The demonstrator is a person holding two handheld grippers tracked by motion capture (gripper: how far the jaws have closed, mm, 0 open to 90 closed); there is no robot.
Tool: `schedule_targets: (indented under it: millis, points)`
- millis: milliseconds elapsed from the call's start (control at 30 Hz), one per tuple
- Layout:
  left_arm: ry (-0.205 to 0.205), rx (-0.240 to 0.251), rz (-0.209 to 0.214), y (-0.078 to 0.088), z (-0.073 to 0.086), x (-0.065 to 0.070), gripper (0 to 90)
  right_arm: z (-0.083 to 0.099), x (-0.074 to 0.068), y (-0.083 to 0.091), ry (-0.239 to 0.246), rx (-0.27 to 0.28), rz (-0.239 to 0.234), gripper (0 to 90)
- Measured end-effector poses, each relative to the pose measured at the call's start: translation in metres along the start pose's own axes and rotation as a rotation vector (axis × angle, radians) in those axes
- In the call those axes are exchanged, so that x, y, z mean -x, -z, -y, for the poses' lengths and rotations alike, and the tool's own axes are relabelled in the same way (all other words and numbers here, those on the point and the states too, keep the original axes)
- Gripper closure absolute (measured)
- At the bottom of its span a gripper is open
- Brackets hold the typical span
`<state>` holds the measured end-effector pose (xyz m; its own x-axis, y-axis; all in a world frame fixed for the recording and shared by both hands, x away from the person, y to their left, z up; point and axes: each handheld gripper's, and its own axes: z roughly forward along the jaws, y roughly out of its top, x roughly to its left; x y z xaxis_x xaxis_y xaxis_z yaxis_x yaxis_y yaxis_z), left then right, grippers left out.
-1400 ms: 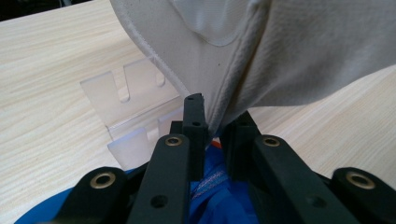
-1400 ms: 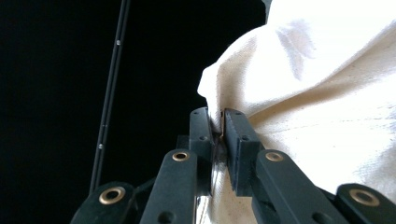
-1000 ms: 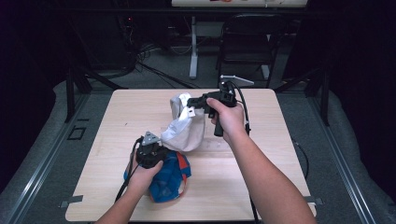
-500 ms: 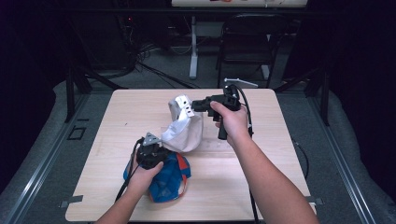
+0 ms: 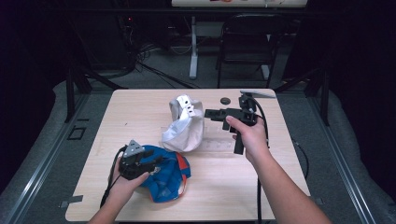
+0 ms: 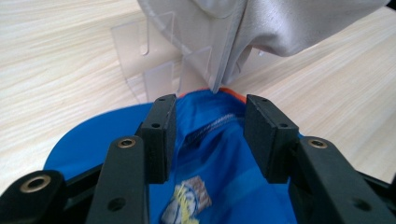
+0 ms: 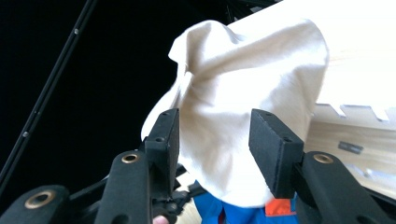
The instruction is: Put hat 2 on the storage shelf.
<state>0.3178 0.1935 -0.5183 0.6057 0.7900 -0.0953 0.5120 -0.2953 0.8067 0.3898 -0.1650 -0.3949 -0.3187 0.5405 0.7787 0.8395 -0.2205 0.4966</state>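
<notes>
Caps lie together on the desk: in the high view a white cap [image 5: 184, 123] sits near the middle, propped on a clear plastic stand [image 5: 215, 142], and a blue cap [image 5: 166, 172] with orange trim lies just in front of it, toward the near left edge. The left claw [image 5: 156, 163] rests over the blue cap, and the right claw [image 5: 210, 113] hangs level beside the white cap's right side, apart from it. A small dark disc [image 5: 225, 100] lies near the far edge.

From the left gripper view, the left claw [image 6: 210, 135] has just been opening; its jaws stand wide over the blue cap's [image 6: 224, 168] inner lining without pressing on it. The white cap [image 6: 280, 23] and the stand [image 6: 149, 65] rise just beyond.

From the right gripper view, the right claw [image 7: 212, 149] has likewise just been opening, jaws wide and holding nothing, with the white cap [image 7: 252, 84] ahead of it and the blue cap [image 7: 233, 212] below.
</notes>
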Motion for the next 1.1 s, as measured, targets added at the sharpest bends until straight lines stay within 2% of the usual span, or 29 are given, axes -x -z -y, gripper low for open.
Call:
schedule_targets:
  millis: [133,167,300,367,400,467,633,733,800,900,967,1000,1067,1100]
  points:
    - [-0.004,0.001,-0.013,0.012,0.01,-0.005,55.0,0.011,0.006,0.008,0.017,0.016,0.0,53.4]
    - [-0.004,-0.012,-0.015,0.015,0.013,-0.007,54.9,0.016,0.009,0.011,0.027,0.018,0.006,52.8]
    - [0.014,-0.01,-0.032,0.025,0.024,-0.015,53.7,0.036,0.017,0.017,0.079,0.014,0.056,50.0]
    - [0.026,-0.012,-0.054,0.029,0.029,-0.02,52.0,0.045,0.022,0.018,0.096,0.008,0.076,50.1]
    - [0.031,-0.011,-0.054,0.03,0.031,-0.022,50.3,0.054,0.028,0.019,0.108,0.008,0.082,50.1]
    - [0.038,-0.005,-0.071,0.033,0.036,-0.027,49.9,0.057,0.031,0.019,0.118,0.011,0.099,49.9]
    - [0.045,-0.002,-0.113,0.035,0.047,-0.036,47.2,0.075,0.04,0.017,0.192,0.029,0.188,47.9]
    - [0.068,0.006,-0.116,0.035,0.054,-0.04,46.4,0.083,0.043,0.014,0.215,0.026,0.227,48.0]
    - [0.076,-0.006,-0.118,0.036,0.057,-0.042,46.5,0.093,0.046,0.01,0.26,0.032,0.27,47.7]
    - [0.088,-0.001,-0.13,0.035,0.061,-0.045,46.5,0.1,0.05,0.006,0.281,0.039,0.283,48.8]
    - [0.091,0.001,-0.142,0.035,0.062,-0.047,46.5,0.106,0.053,0.004,0.29,0.025,0.288,48.9]
    - [0.094,-0.01,-0.143,0.036,0.063,-0.048,46.5,0.109,0.054,0.002,0.302,0.027,0.294,48.8]
    - [0.095,-0.001,-0.15,0.035,0.064,-0.049,46.7,0.114,0.056,0.001,0.328,0.034,0.312,48.7]
    - [0.099,-0.017,-0.149,0.036,0.065,-0.05,46.7,0.116,0.056,0.0,0.333,0.034,0.316,48.6]
